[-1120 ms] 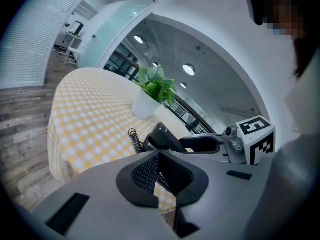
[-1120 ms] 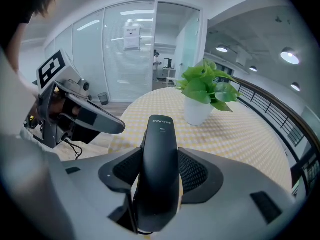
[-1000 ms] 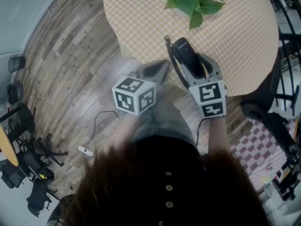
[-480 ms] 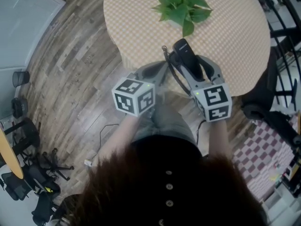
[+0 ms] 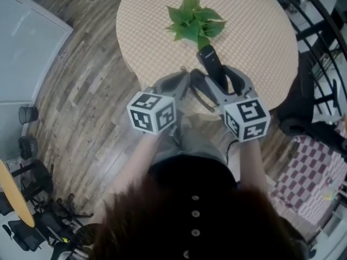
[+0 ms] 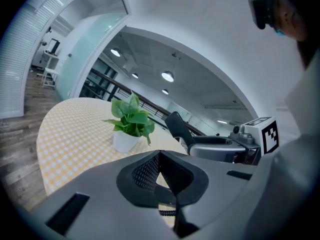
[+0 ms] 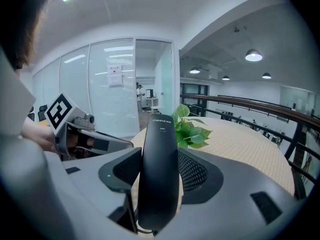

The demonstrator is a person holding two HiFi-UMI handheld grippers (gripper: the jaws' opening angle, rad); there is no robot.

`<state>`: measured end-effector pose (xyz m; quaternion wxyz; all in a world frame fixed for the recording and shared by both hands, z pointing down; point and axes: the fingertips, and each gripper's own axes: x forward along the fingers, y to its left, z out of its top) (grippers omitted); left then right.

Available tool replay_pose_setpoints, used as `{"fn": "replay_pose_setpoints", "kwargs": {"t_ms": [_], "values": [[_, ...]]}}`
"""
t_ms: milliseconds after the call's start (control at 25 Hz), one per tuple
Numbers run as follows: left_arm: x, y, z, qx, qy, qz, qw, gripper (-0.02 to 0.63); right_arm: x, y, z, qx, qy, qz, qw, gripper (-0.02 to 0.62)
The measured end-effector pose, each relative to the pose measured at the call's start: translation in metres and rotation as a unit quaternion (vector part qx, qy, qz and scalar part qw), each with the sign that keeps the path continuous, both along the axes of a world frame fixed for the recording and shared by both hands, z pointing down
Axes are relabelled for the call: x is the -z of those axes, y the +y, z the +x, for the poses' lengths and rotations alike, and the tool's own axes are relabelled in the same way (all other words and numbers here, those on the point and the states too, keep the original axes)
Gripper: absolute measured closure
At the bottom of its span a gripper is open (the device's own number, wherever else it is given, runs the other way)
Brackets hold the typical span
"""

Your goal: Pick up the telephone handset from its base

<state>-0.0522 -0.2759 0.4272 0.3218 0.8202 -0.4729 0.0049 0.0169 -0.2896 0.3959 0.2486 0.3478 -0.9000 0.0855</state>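
Observation:
My right gripper is shut on the black telephone handset, which stands upright between its mesh pads, top end toward the plant. The handset fills the middle of the right gripper view. A coiled black cord hangs from it between the two grippers. My left gripper is beside it on the left, its jaws together at the tips with nothing clearly between them; a bit of cord shows below them. No telephone base is in sight.
A round table with a yellow checked cloth lies under and beyond the grippers. A small potted green plant stands just past the handset. Wood floor lies left; black chair parts and a checked mat are right.
Both grippers, with the handset still held, have moved farther over the table toward the plant. The left gripper has stayed shut beside the right one.

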Motion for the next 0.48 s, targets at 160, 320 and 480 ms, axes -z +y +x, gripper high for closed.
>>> {"fn": "replay_pose_setpoints", "kwargs": {"t_ms": [160, 320, 480], "values": [[0.016, -0.003, -0.001, -0.011, -0.01, 0.021, 0.9997, 0.6, 0.017, 0.004, 0.002, -0.017, -0.034, 0.003, 0.999, 0.359], [0.03, -0.01, 0.001, -0.028, -0.02, 0.044, 0.9984, 0.6, 0.035, 0.001, 0.006, -0.042, -0.086, 0.005, 0.995, 0.359], [0.043, -0.012, 0.006, -0.04, -0.023, 0.061, 0.9971, 0.6, 0.052, 0.003, 0.015, -0.066, -0.132, 0.005, 0.989, 0.359]]}}
